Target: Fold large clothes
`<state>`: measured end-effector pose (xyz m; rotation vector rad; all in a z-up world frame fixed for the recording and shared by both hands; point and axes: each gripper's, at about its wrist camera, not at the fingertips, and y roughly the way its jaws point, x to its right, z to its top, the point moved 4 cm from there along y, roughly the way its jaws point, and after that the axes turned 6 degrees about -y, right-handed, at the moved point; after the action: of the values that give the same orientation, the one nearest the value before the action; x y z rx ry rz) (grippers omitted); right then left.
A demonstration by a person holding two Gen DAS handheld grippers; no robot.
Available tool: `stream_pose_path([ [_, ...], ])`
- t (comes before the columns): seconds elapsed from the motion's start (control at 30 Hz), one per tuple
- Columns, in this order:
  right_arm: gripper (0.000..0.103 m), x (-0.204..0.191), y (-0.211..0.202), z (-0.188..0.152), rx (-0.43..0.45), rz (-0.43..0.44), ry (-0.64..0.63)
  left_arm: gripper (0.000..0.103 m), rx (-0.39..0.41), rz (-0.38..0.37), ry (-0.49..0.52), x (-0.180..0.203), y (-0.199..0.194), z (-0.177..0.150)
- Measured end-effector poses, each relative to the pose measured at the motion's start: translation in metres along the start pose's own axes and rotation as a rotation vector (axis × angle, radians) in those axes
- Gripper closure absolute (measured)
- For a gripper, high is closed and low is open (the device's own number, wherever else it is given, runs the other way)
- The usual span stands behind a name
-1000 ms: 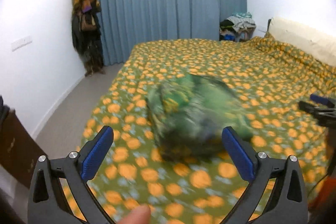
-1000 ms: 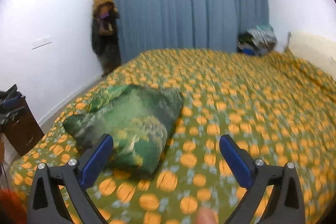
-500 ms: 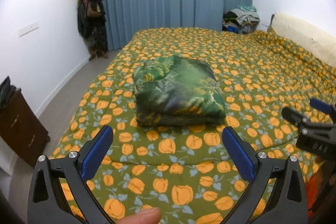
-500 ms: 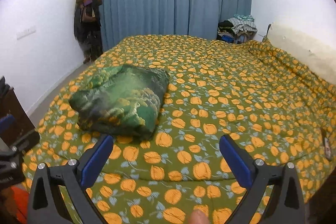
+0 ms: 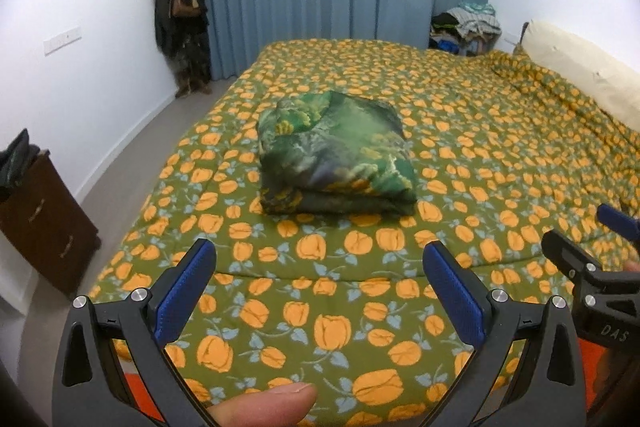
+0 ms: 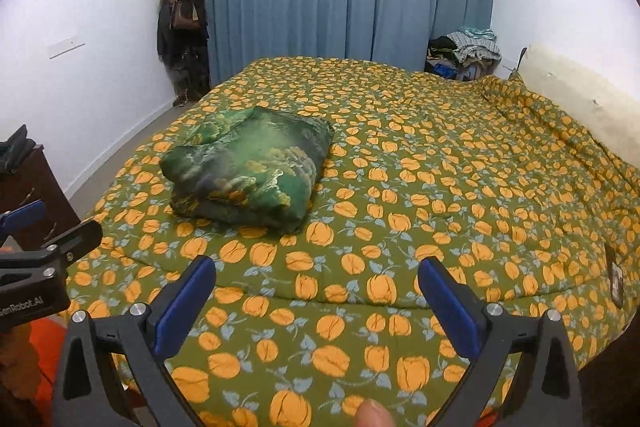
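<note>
Hovering level over the near edge of the bed (image 5: 500, 155), the left gripper (image 5: 320, 291) and right gripper (image 6: 316, 293) both point forward side by side, jaws spread wide and holding nothing. Beyond them the folded green garment (image 5: 334, 155) rests on the orange-flowered quilt.

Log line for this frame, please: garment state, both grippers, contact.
green folded garment lying on pumpkin-print bedspread | left gripper open, empty | right gripper open, empty | no contact
</note>
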<state>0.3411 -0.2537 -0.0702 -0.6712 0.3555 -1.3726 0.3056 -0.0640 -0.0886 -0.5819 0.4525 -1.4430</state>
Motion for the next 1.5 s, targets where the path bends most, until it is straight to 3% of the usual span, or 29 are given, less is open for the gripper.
stream_pose_path([
  [0.27,0.000,-0.011,-0.010,0.003,-0.012,-0.003,-0.038,0.000,0.003,0.078,0.003,-0.004,-0.014,-0.002],
  [0.83,0.000,-0.024,-0.021,0.004,-0.042,-0.020,-0.060,0.000,-0.038,0.027,-0.037,-0.006,-0.014,-0.004],
  [1.5,0.000,-0.020,-0.024,0.002,-0.037,-0.020,-0.043,0.000,-0.031,0.010,-0.029,0.000,-0.018,-0.003],
])
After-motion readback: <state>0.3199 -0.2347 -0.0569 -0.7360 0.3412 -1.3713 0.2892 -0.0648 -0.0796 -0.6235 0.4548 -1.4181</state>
